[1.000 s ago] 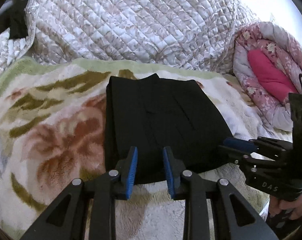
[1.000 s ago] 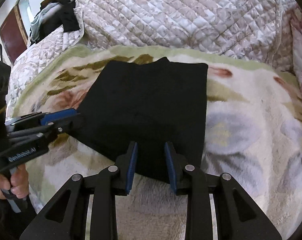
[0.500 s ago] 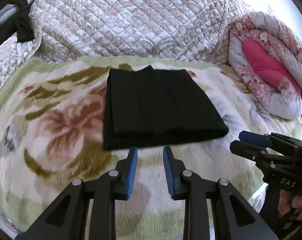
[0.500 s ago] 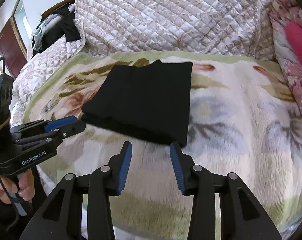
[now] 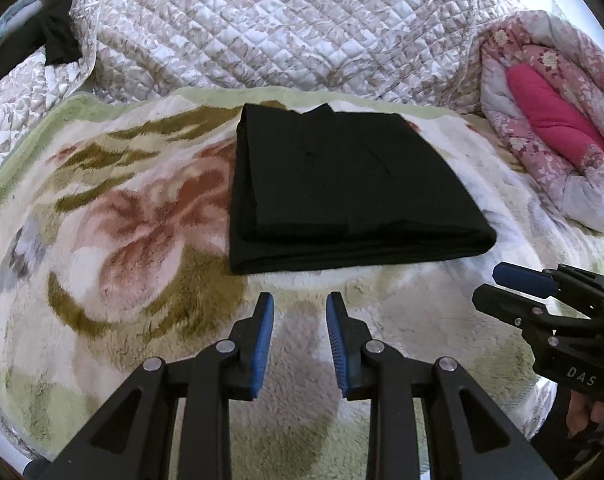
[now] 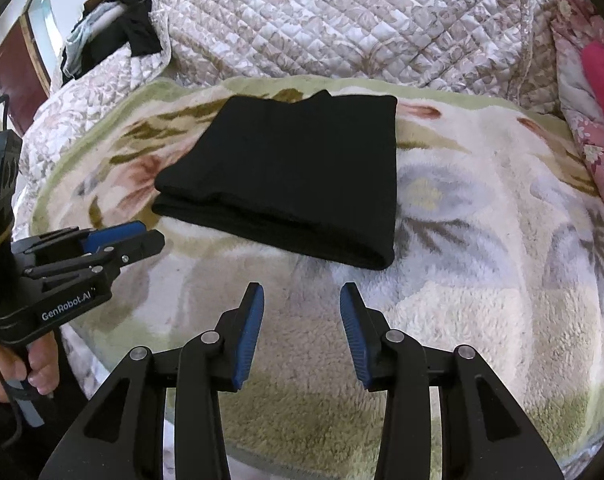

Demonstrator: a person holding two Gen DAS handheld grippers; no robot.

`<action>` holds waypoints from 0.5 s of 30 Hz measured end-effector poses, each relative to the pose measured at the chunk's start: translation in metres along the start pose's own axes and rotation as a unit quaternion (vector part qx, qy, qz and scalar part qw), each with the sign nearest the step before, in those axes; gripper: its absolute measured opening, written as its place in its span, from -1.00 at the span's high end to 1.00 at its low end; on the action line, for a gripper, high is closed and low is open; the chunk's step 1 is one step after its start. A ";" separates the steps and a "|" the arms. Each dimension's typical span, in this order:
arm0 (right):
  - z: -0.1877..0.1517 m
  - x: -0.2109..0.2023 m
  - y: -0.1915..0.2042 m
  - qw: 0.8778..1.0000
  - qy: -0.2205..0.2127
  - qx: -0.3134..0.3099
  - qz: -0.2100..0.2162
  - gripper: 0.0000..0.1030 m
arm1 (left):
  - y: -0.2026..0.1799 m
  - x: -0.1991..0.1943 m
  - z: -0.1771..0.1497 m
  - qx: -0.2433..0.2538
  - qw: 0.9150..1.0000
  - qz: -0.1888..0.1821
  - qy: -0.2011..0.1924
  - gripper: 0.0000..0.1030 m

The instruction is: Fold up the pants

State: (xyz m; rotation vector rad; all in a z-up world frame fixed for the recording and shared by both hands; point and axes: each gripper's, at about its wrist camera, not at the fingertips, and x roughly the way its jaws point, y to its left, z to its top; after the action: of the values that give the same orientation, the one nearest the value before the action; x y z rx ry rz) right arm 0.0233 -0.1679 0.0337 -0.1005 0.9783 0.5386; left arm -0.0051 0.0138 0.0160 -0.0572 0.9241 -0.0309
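pants: black, folded into a flat, thick rectangle point(image 5: 342, 196), lying on the floral blanket point(image 5: 101, 240) on the bed, in front of the quilted cover point(image 5: 281, 28); nothing touches them.
left gripper: point(image 5: 297, 340) hangs over bare blanket just short of the pants' near edge; fingers point(image 5: 261, 344) narrowly apart, holding nothing.
right gripper: point(image 6: 299, 334) likewise over bare blanket near the pants' near right corner; fingers point(image 6: 247, 340) parted a bit wider, empty.
step in hand: judging by the tidy stack, the fold looks done and both hands are clearing off.
doing it well: draw both grippers straight away from the near edge, fingers kept off the cloth, so the layers do not get dragged askew; check that the edges stay lined up.
change from a second ago: then both pairs of fingers sat over the pants' near edge; now both are clear of it, and the right pair stands wider.
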 end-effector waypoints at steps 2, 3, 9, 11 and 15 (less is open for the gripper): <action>-0.001 0.004 -0.002 1.000 0.002 0.002 -0.002 0.22 | 0.001 0.005 -0.001 0.001 1.000 0.003 0.004 0.43; -0.001 0.006 -0.002 1.000 0.004 0.002 -0.003 0.22 | 0.002 0.007 -0.001 0.001 1.000 0.003 0.006 0.43; -0.001 0.014 -0.003 1.000 0.006 0.000 -0.005 0.17 | 0.002 0.012 -0.002 0.004 1.000 0.006 0.007 0.40; -0.001 0.015 -0.003 1.000 0.007 0.002 -0.005 0.15 | 0.003 0.014 -0.002 0.002 1.000 0.006 0.008 0.39; -0.002 0.017 -0.001 1.000 0.005 -0.002 -0.004 0.08 | 0.003 0.014 -0.002 0.004 1.000 0.006 0.007 0.38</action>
State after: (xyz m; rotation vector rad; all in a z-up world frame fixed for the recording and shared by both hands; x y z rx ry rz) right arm 0.0295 -0.1628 0.0191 -0.1108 0.9855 0.5331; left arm 0.0022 0.0159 0.0036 -0.0443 0.9390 -0.0243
